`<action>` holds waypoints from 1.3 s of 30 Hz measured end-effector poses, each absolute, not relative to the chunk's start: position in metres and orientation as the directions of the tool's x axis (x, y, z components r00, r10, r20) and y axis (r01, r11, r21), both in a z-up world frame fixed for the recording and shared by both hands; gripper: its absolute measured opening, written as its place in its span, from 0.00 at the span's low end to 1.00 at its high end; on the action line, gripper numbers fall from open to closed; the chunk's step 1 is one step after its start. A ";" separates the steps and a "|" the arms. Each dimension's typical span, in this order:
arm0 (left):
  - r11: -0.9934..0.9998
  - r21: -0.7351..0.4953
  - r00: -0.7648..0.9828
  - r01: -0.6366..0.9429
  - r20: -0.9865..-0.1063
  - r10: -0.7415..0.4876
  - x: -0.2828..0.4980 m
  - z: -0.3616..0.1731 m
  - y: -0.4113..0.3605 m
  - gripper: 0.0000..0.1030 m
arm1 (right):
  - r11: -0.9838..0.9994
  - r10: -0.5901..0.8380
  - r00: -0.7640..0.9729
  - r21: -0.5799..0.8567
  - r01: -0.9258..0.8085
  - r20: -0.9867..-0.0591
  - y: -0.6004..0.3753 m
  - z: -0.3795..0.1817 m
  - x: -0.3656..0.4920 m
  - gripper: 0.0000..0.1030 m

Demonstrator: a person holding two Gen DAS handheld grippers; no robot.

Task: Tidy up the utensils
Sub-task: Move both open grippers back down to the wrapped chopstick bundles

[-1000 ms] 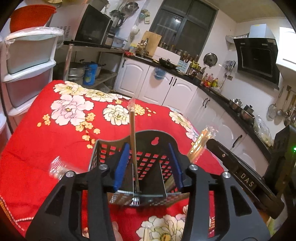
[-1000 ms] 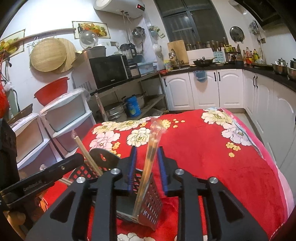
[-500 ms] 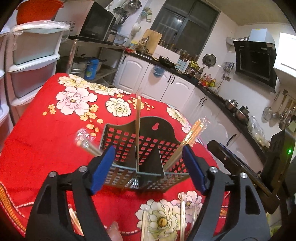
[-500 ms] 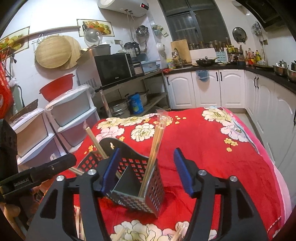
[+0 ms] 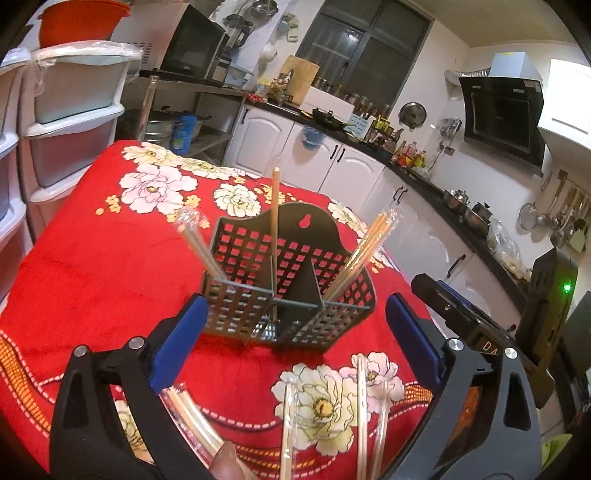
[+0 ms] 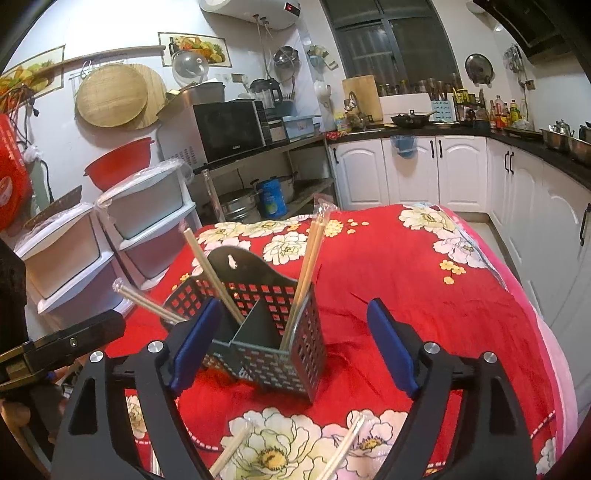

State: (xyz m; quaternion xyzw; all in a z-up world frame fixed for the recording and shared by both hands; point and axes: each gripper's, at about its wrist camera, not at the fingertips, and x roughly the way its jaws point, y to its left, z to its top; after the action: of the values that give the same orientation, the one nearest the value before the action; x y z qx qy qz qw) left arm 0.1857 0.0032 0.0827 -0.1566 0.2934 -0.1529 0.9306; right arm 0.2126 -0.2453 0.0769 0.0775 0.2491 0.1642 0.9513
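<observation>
Left wrist view: left gripper jaws opening, nothing clamped; caddy between them.
Right gripper: jaws opening, empty.
Utensil caddy: upright mid-tablecloth, three wrapped chopstick pairs inside.
Loose chopsticks: near edge.

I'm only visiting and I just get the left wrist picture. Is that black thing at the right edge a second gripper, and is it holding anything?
Observer: Yes, it is the right gripper. Its jaws are opening and grip nothing. The rack shows partly between them, with no pad pressing on it.
Operator: My picture cuts off the wall above the microwave. What hangs there?
Observer: A white water heater is mounted high on the wall above the microwave.
</observation>
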 end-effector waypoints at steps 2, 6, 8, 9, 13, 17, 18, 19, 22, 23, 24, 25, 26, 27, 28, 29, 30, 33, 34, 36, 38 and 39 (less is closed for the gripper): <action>0.903 -0.387 0.782 0.187 -0.497 -0.375 0.182 0.081 0.006 0.88 | 0.934 0.352 0.818 0.226 -0.277 -0.454 -0.245 0.076 0.210 0.79; 0.905 -0.386 0.787 0.178 -0.496 -0.367 0.173 0.080 0.010 0.89 | 0.935 0.350 0.816 0.218 -0.278 -0.460 -0.244 0.075 0.205 0.79; 0.907 -0.382 0.788 0.176 -0.498 -0.363 0.169 0.079 0.011 0.89 | 0.935 0.351 0.814 0.214 -0.282 -0.462 -0.244 0.074 0.202 0.79; 0.909 -0.379 0.789 0.172 -0.500 -0.357 0.167 0.078 0.012 0.89 | 0.936 0.351 0.813 0.208 -0.285 -0.465 -0.244 0.074 0.200 0.79; 0.910 -0.381 0.789 0.164 -0.503 -0.353 0.160 0.074 0.017 0.89 | 0.938 0.347 0.810 0.191 -0.290 -0.474 -0.243 0.072 0.195 0.80; 0.913 -0.375 0.782 0.159 -0.516 -0.349 0.155 0.068 0.021 0.89 | 0.939 0.344 0.805 0.175 -0.296 -0.484 -0.243 0.068 0.188 0.80; 0.914 -0.374 0.781 0.159 -0.519 -0.348 0.153 0.066 0.022 0.89 | 0.940 0.341 0.804 0.171 -0.296 -0.487 -0.243 0.067 0.187 0.80; 0.914 -0.374 0.779 0.159 -0.522 -0.349 0.153 0.064 0.023 0.89 | 0.940 0.341 0.802 0.170 -0.295 -0.491 -0.243 0.065 0.186 0.80; 0.914 -0.376 0.771 0.151 -0.534 -0.347 0.150 0.058 0.025 0.89 | 0.940 0.342 0.793 0.169 -0.298 -0.505 -0.241 0.061 0.184 0.80; 0.915 -0.375 0.771 0.150 -0.536 -0.346 0.149 0.057 0.026 0.89 | 0.939 0.342 0.791 0.164 -0.301 -0.508 -0.240 0.060 0.183 0.80; 0.917 -0.372 0.770 0.146 -0.539 -0.341 0.148 0.055 0.027 0.89 | 0.939 0.343 0.789 0.159 -0.306 -0.510 -0.238 0.060 0.182 0.80; 0.917 -0.372 0.769 0.145 -0.540 -0.340 0.147 0.054 0.028 0.89 | 0.938 0.344 0.788 0.155 -0.310 -0.511 -0.237 0.059 0.181 0.80; 0.918 -0.371 0.768 0.140 -0.545 -0.338 0.146 0.052 0.029 0.89 | 0.938 0.344 0.787 0.152 -0.311 -0.513 -0.236 0.058 0.180 0.80; 0.919 -0.369 0.766 0.135 -0.549 -0.333 0.144 0.050 0.030 0.89 | 0.938 0.345 0.784 0.150 -0.314 -0.516 -0.235 0.057 0.179 0.80; 0.921 -0.368 0.765 0.130 -0.554 -0.329 0.144 0.048 0.031 0.89 | 0.937 0.347 0.782 0.150 -0.316 -0.518 -0.234 0.057 0.179 0.80; 0.921 -0.368 0.763 0.127 -0.557 -0.328 0.143 0.046 0.032 0.89 | 0.937 0.347 0.780 0.149 -0.317 -0.521 -0.233 0.056 0.178 0.80; 0.921 -0.370 0.761 0.125 -0.559 -0.328 0.142 0.044 0.033 0.89 | 0.936 0.347 0.778 0.148 -0.319 -0.523 -0.232 0.056 0.177 0.80; 0.922 -0.368 0.758 0.121 -0.566 -0.325 0.138 0.040 0.035 0.89 | 0.935 0.348 0.772 0.141 -0.325 -0.532 -0.230 0.053 0.174 0.80; 0.922 -0.369 0.758 0.120 -0.566 -0.325 0.137 0.039 0.036 0.89 | 0.935 0.348 0.770 0.139 -0.326 -0.534 -0.229 0.052 0.173 0.80; 0.919 -0.376 0.758 0.115 -0.565 -0.326 0.134 0.036 0.037 0.89 | 0.936 0.345 0.766 0.137 -0.325 -0.542 -0.229 0.049 0.171 0.80; 0.918 -0.381 0.756 0.112 -0.566 -0.327 0.131 0.033 0.038 0.89 | 0.937 0.342 0.762 0.139 -0.320 -0.549 -0.229 0.046 0.169 0.80; 0.920 -0.376 0.756 0.109 -0.569 -0.323 0.130 0.032 0.039 0.89 | 0.937 0.343 0.758 0.142 -0.320 -0.555 -0.229 0.044 0.168 0.80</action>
State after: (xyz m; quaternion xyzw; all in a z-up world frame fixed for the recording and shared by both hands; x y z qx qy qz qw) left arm 0.1299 0.0387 0.0319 -0.1623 0.3290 -0.1170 0.9229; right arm 0.1679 -0.2295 0.0435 0.0190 0.2999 0.1768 0.9372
